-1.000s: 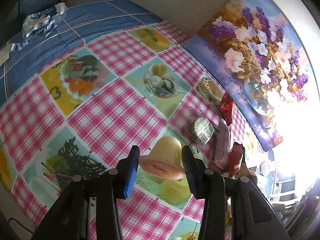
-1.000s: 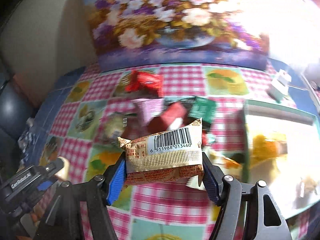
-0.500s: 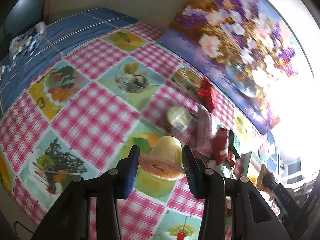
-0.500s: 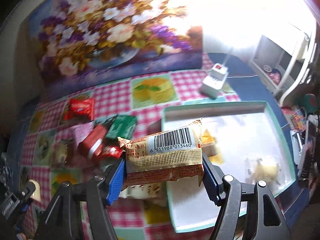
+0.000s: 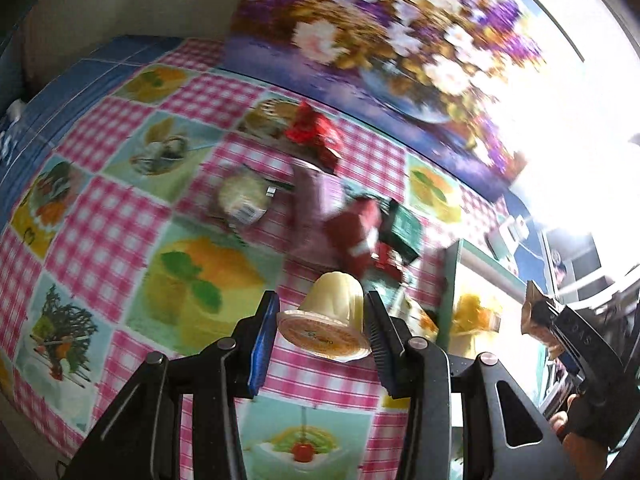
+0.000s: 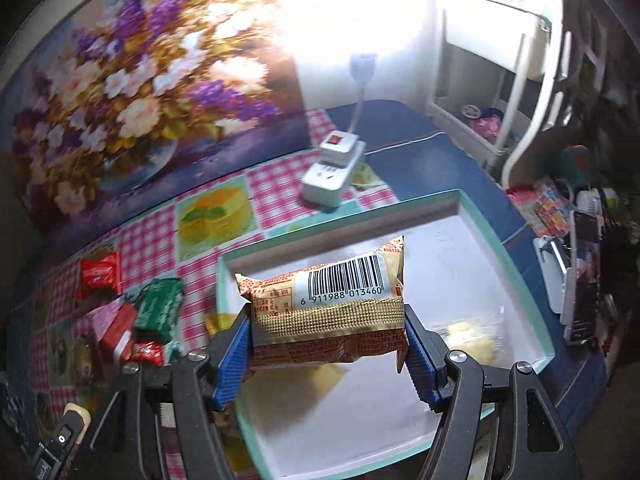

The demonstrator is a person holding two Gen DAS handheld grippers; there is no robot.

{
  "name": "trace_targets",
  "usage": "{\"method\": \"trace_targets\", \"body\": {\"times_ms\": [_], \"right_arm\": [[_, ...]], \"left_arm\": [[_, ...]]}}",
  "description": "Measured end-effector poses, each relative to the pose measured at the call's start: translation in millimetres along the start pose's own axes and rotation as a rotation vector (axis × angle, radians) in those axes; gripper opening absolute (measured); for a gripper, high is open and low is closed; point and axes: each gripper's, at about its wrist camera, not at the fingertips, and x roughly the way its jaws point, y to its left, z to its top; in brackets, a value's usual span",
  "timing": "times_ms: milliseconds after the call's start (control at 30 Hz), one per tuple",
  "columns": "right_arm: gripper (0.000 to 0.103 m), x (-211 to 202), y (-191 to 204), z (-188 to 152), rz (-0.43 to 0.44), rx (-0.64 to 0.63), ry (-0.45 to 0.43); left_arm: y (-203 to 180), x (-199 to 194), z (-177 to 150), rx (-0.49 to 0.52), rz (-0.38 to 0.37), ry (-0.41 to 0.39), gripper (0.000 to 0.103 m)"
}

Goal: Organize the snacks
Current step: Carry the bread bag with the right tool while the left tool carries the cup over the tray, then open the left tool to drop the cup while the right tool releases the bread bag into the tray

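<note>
My left gripper (image 5: 322,320) is shut on a pale yellow jelly cup (image 5: 334,312) with an orange foil lid, held above the checked tablecloth. My right gripper (image 6: 328,340) is shut on a gold and red snack packet (image 6: 332,312) with a barcode, hanging over the teal-rimmed white tray (image 6: 516,264). A yellow wrapped snack (image 6: 472,340) lies in the tray. In the left wrist view the tray (image 5: 452,280) shows at the right, with the right gripper's body (image 5: 576,336) above it. A pile of loose snacks (image 5: 360,232) lies on the cloth left of the tray, among them a red packet (image 6: 100,276) and a green packet (image 6: 158,308).
A large flower painting (image 6: 132,92) leans along the back of the table. A white power strip (image 6: 332,168) with a cable sits behind the tray. Cluttered shelves (image 6: 560,208) stand to the right. The left gripper's tip (image 6: 68,428) shows low at the left.
Both grippers swept to the right across the table with their snacks. The right one now hangs over the tray; the left has come from the bare cloth to beside the snack pile.
</note>
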Motion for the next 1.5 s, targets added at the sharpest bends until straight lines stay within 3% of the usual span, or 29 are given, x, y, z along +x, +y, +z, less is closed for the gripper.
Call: {"method": "trace_targets", "body": {"times_ms": [267, 700, 900, 1200, 1500], "right_arm": [[0.071, 14, -39, 11, -0.062, 0.093, 0.018], [0.072, 39, -86, 12, -0.084, 0.227, 0.076], [0.072, 48, -108, 11, -0.094, 0.291, 0.095], [0.072, 54, -132, 7, -0.103, 0.375, 0.103], [0.072, 61, -139, 5, -0.099, 0.403, 0.12]], "left_arm": [[-38, 8, 1, 0.073, -0.002, 0.03, 0.045], [-169, 39, 4, 0.291, -0.08, 0.074, 0.045], [-209, 53, -2, 0.348, -0.097, 0.076, 0.045], [-253, 82, -19, 0.419, -0.134, 0.081, 0.045], [-273, 104, -30, 0.481, -0.115, 0.102, 0.045]]}}
